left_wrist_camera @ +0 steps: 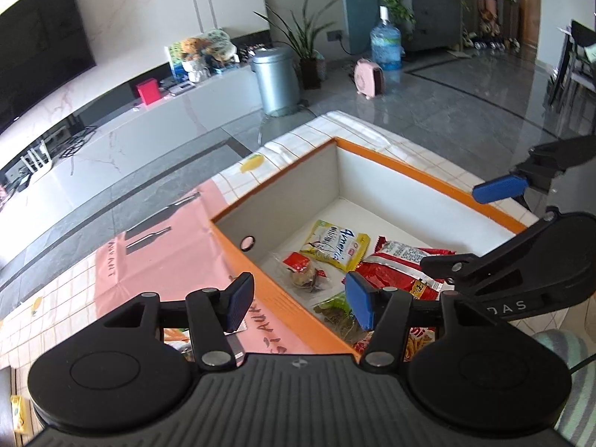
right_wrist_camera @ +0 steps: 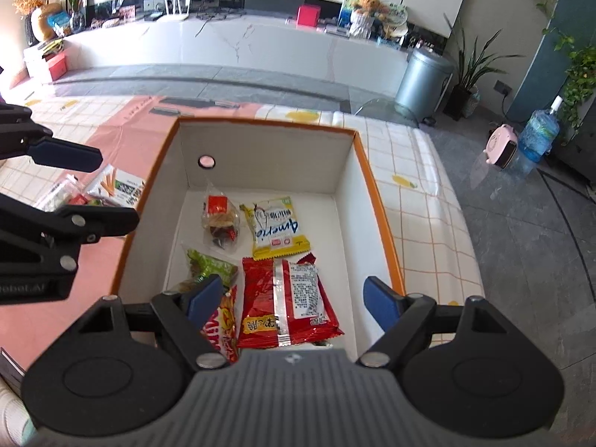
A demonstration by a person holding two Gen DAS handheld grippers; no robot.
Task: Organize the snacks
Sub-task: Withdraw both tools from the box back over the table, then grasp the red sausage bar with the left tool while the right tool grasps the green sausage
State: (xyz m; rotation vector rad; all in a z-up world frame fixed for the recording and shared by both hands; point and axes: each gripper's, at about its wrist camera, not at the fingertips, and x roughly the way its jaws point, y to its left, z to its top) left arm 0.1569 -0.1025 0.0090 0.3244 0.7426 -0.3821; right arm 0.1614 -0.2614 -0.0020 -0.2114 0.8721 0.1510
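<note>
Grey tiled floor and a white media bench lie behind the table (right_wrist_camera: 417, 171), which wears a checked cloth and a pink sheet. On it sits the orange-rimmed box (right_wrist_camera: 376, 193), holding most snacks: a large red packet (right_wrist_camera: 287, 298), a yellow packet (right_wrist_camera: 277, 229) reading "Ameri…", then a small clear bag (right_wrist_camera: 219, 223) and a green one (right_wrist_camera: 210, 266). More snacks (right_wrist_camera: 108, 190) lie on the table just left of the box. Both the left gripper (left_wrist_camera: 298, 298) and right gripper (right_wrist_camera: 290, 298) hover with fingers wide and empty. Reaching for those outside snacks, a gripper could likely catch the box rim and shove it.
</note>
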